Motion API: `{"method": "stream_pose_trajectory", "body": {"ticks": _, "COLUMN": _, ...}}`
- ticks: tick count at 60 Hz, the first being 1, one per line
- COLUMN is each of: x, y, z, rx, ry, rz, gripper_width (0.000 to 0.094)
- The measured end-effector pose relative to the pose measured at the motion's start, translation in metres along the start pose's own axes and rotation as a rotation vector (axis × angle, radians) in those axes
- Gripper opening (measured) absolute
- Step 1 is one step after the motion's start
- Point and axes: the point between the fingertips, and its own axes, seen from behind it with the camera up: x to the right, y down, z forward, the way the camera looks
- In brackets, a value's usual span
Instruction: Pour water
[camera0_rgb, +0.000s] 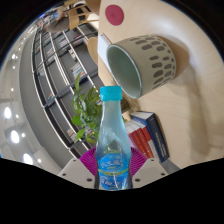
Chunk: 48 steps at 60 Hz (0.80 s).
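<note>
The gripper (113, 168) pinches the water bottle (113, 140) at its labelled mid-body between both pads, just below the tilted cup (143, 62); the thin plastic wall is judged light, slippery and easily crushed, so a moderate squeeze at the label suits it.

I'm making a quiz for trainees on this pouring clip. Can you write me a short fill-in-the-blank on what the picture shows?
1. The bottle held in the gripper has a ___ cap.
2. The mug beyond it shows its ___ interior.
3. The books lie ___ the mug.

Missing: blue; green; below
</note>
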Motion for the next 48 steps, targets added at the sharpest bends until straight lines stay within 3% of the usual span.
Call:
{"method": "stream_pose_trajectory", "body": {"ticks": 6, "x": -0.007, "y": -0.018, "z": 0.001, "rx": 0.032, "ry": -0.025, "rz": 0.102, "gripper_width": 0.037}}
{"method": "stream_pose_trajectory", "body": {"ticks": 23, "x": -0.008, "y": -0.019, "z": 0.002, "rx": -0.012, "ry": 0.041, "rz": 0.011, "gripper_width": 0.037}}
{"method": "stream_pose_trajectory", "body": {"ticks": 38, "x": -0.073, "y": 0.013, "z": -0.004, "rx": -0.108, "ry": 0.05, "rz": -0.822, "gripper_width": 0.0392}}
{"method": "stream_pose_trajectory", "body": {"ticks": 48, "x": -0.133, "y": -0.01, "z": -0.005, "rx": -0.036, "ry": 0.064, "rz": -1.457, "gripper_width": 0.0391}}
